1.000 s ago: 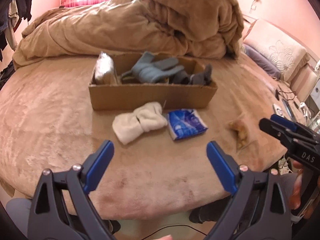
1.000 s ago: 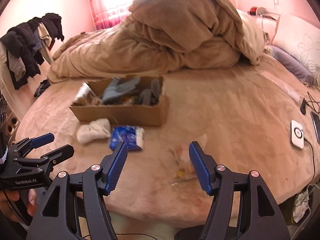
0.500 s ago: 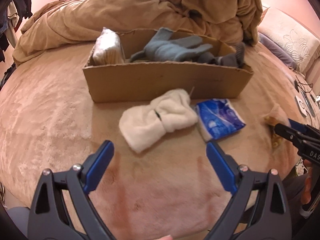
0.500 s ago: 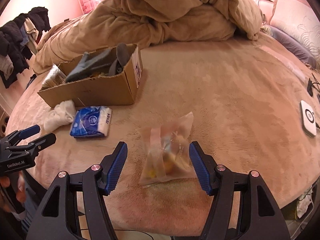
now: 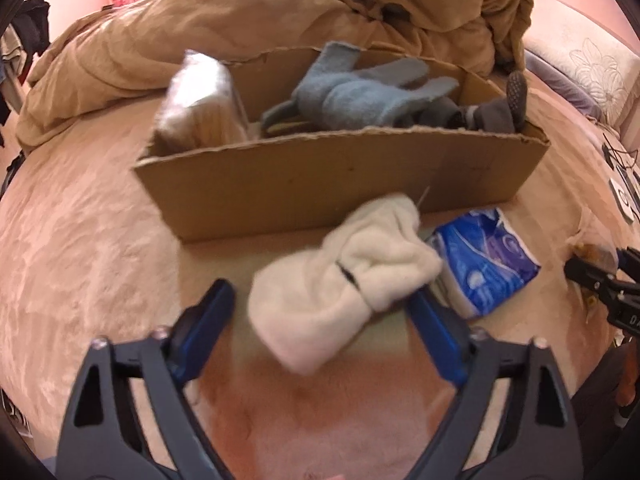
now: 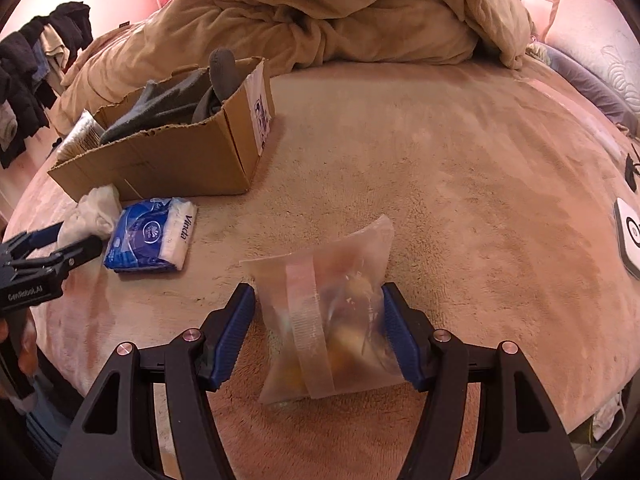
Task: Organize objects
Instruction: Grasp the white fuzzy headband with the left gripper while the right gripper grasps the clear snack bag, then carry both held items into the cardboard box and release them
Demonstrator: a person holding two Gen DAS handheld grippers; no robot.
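On the bed's near edge, the left gripper [image 5: 320,320] stands wide around a white rolled sock [image 5: 340,284], whose long axis runs slantwise from near-left toward the far-right finger. The right gripper [image 6: 318,332] is also wide, straddling a clear plastic bag [image 6: 332,316] of small items lying lengthwise between its 2 fingers; neither grips yet. The cardboard box [image 6: 168,164], holding gloves and socks, lies beyond and left of the bag. Between the 2 grippers rests a blue tissue pack [image 6: 150,236] reading "Vinda". The left gripper's body reads "GenRobot.AI".
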